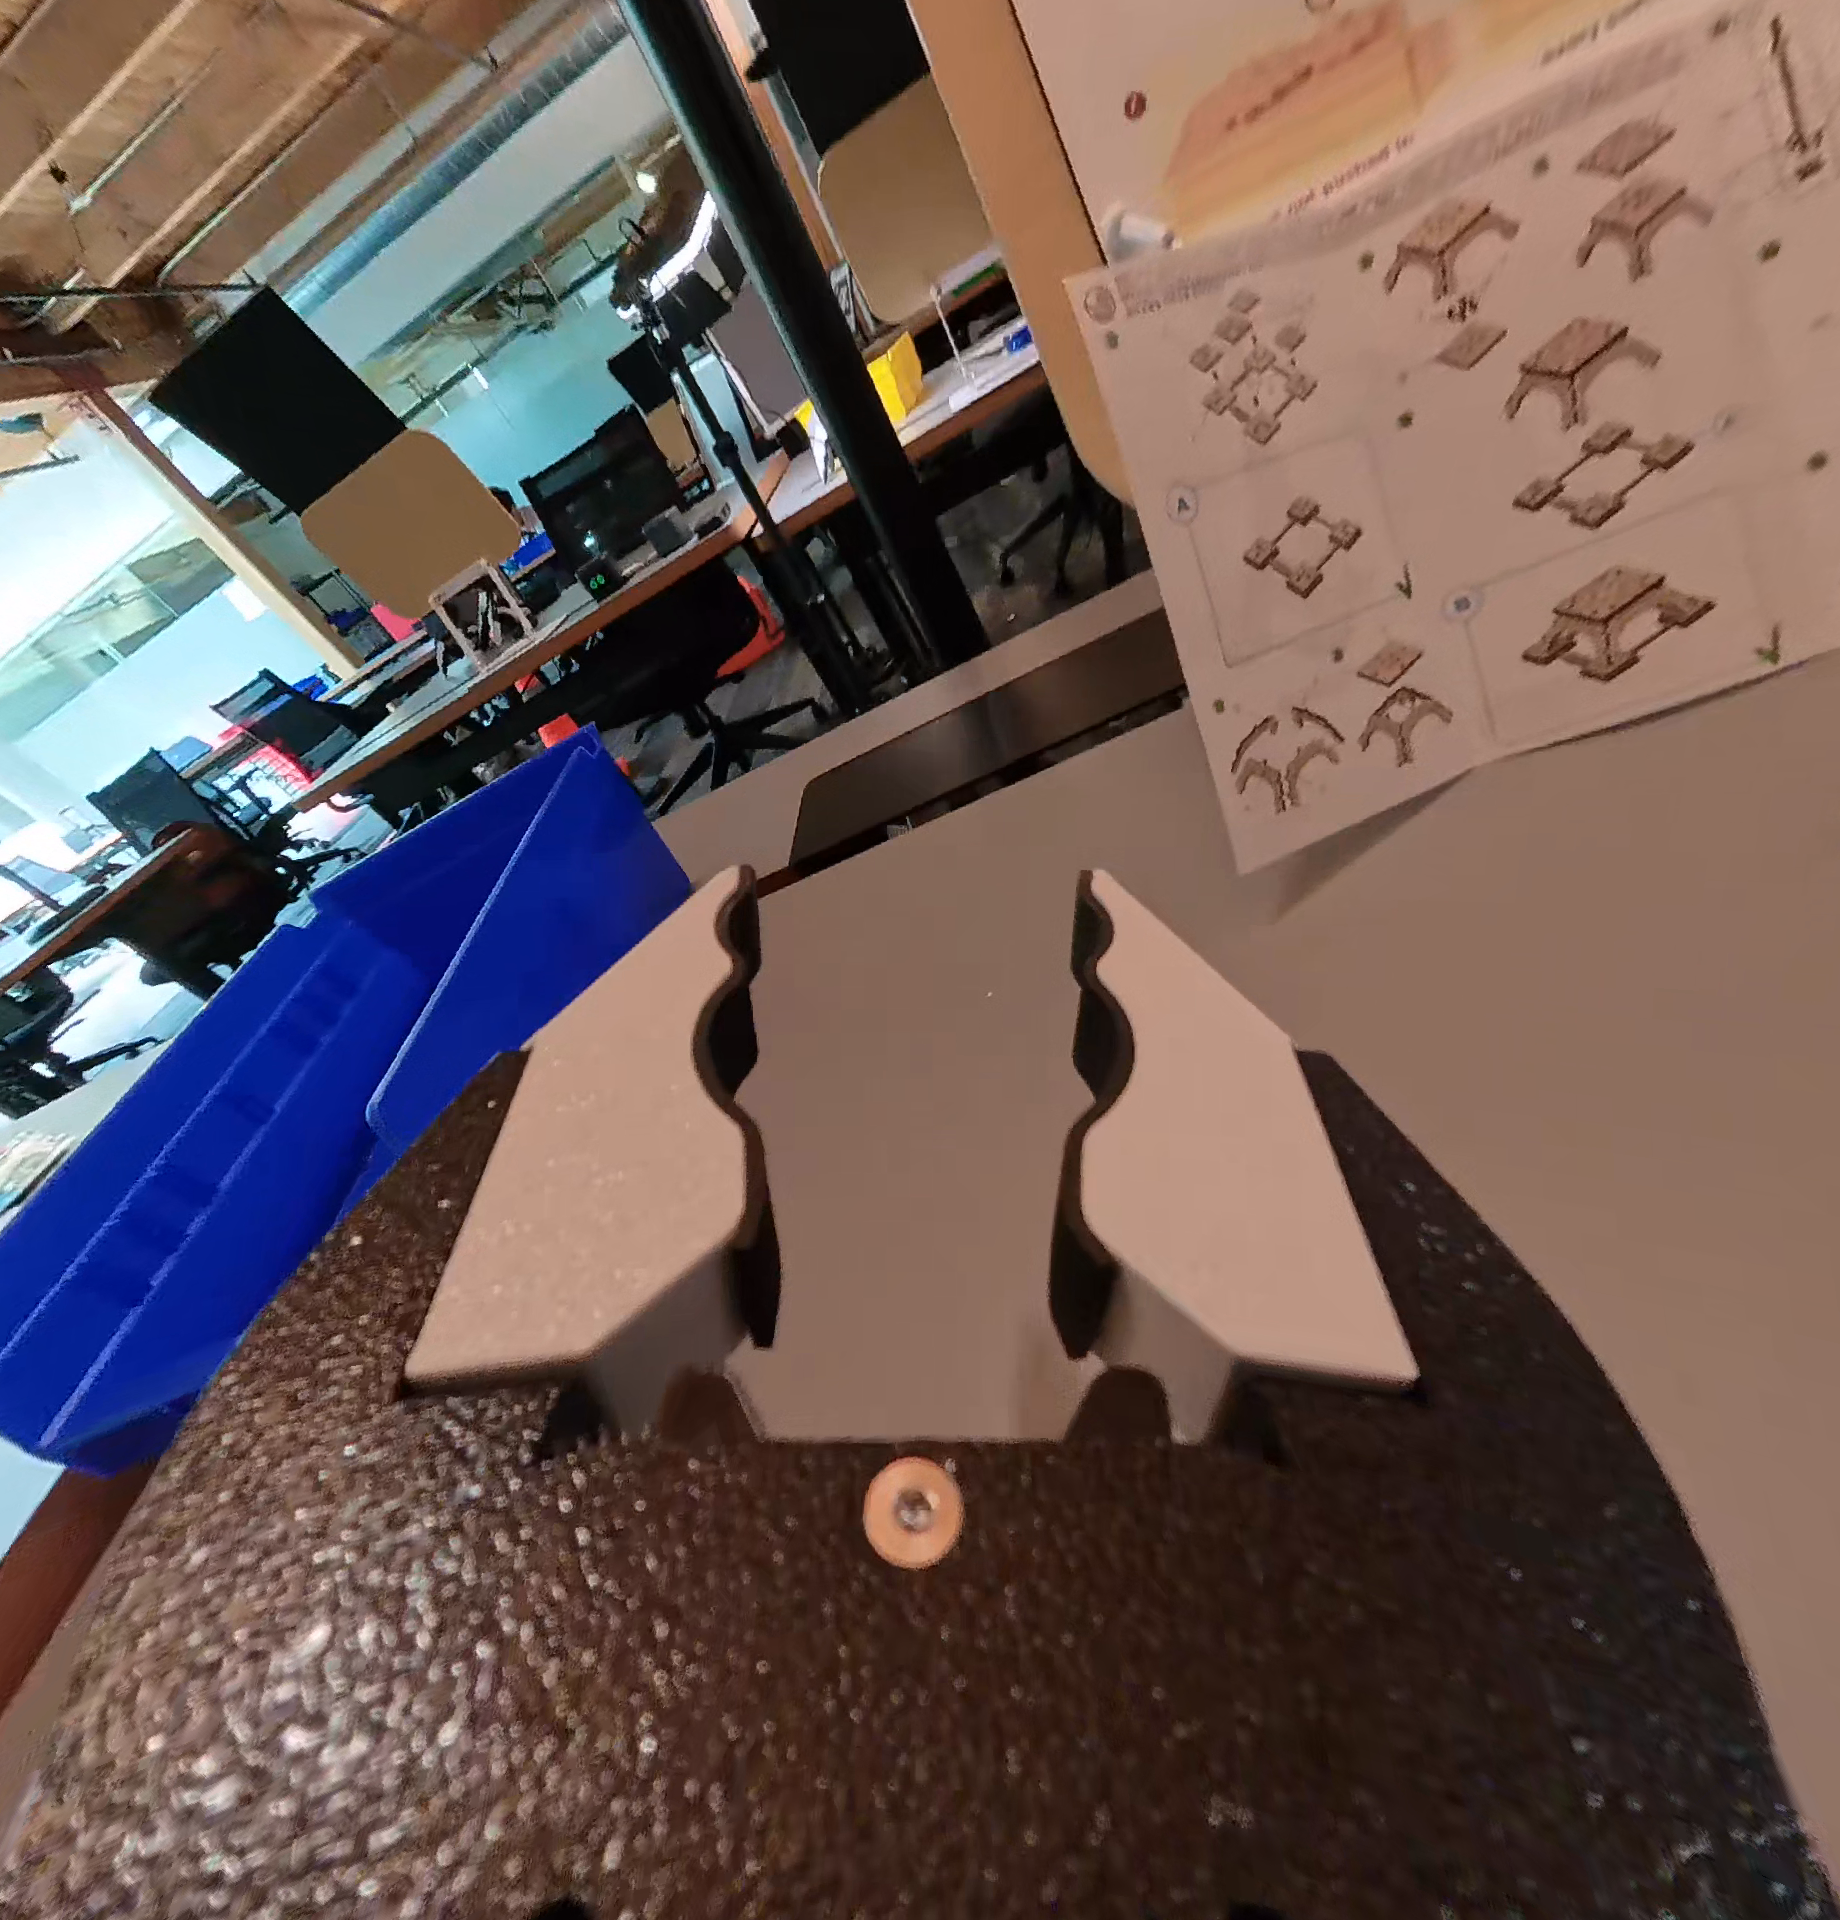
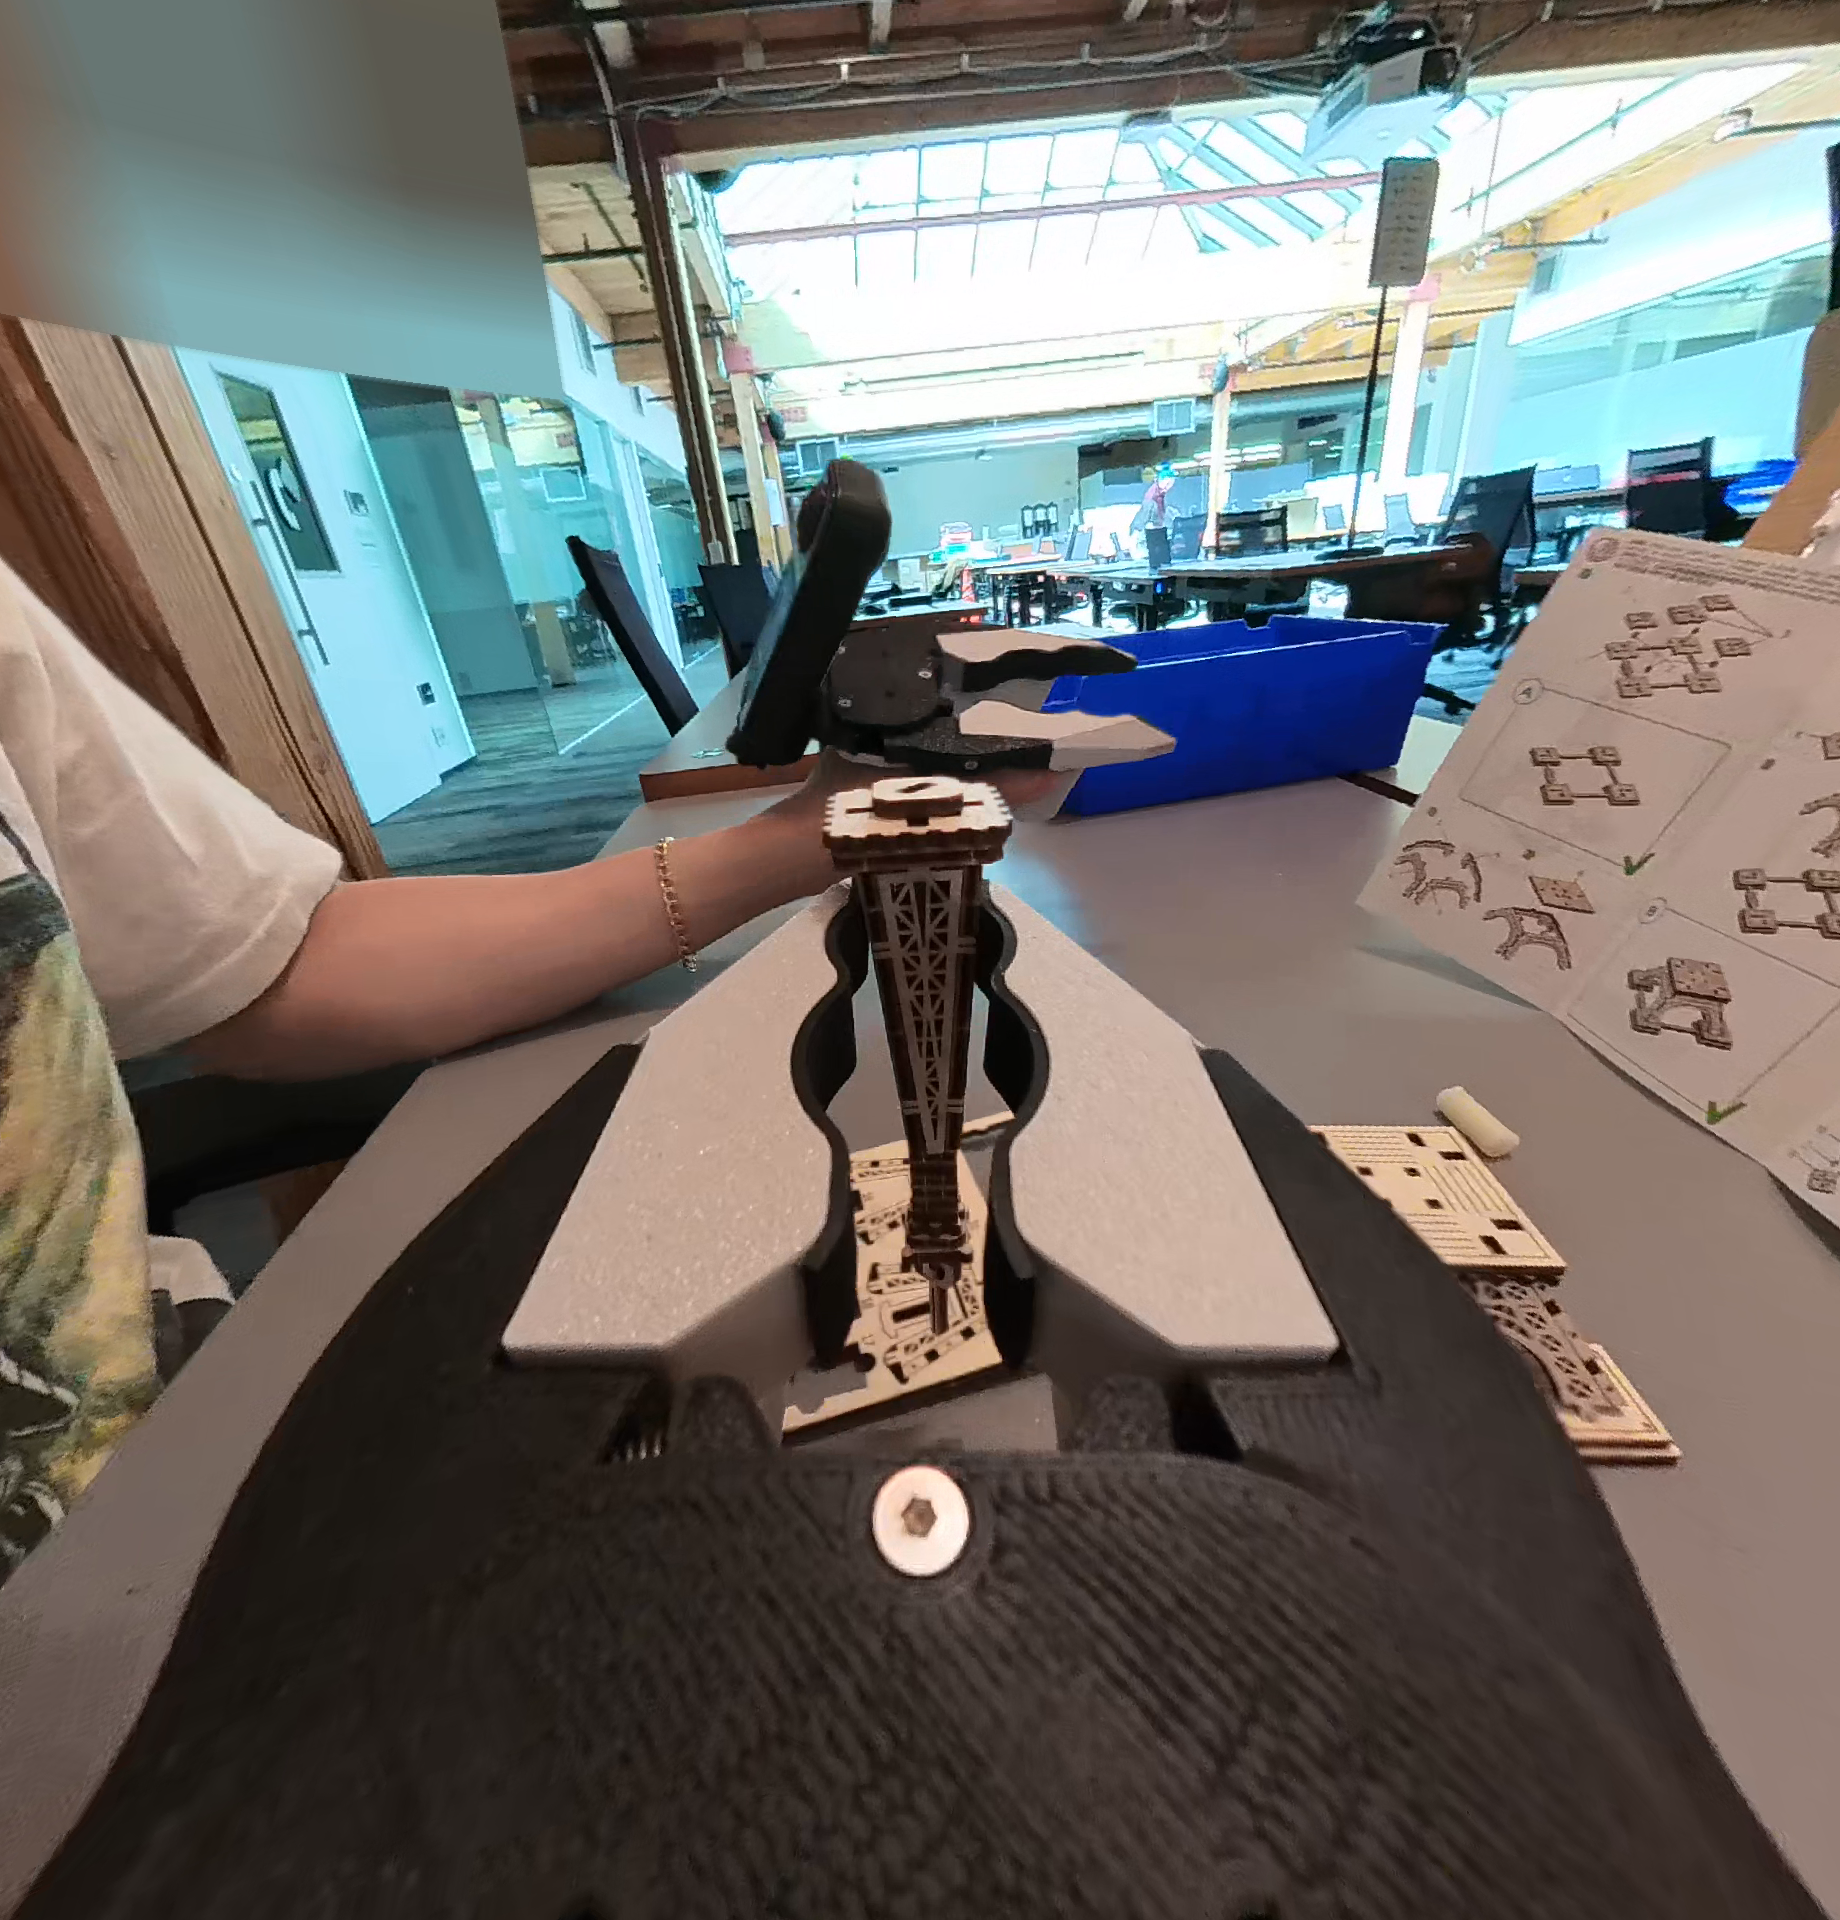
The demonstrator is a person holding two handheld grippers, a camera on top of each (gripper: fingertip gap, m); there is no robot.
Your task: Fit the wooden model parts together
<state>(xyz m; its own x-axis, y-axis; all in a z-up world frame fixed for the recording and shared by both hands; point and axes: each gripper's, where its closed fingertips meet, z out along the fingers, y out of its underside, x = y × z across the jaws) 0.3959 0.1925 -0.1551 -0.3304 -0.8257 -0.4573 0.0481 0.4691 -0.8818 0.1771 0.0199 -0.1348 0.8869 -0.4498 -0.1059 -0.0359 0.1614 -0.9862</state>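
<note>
Firmly, the right gripper [image 2: 921, 935] clamped a slender wooden tower section [image 2: 921, 1029] between its scalloped grey fingers [image 2: 729, 1164], the lattice-cut piece standing upright with a square, notched platform at its top and its thin end pointing down. Beneath it on the grey worktop [image 2: 1259, 935] lay a flat laser-cut sheet of parts [image 2: 911, 1340], and just to the right a second punched-out sheet [image 2: 1446, 1195] rested on a stack of others. A small white cylinder [image 2: 1477, 1120] lay near the printed instruction sheet [image 2: 1674, 831]. Farther off, the left gripper [image 1: 916, 1091] hovered empty with its jaws spread wide over bare worktop [image 1: 1518, 1039]. Beside it stood a glossy blue plastic bin [image 1: 303, 1122]; its contents were out of sight.
</note>
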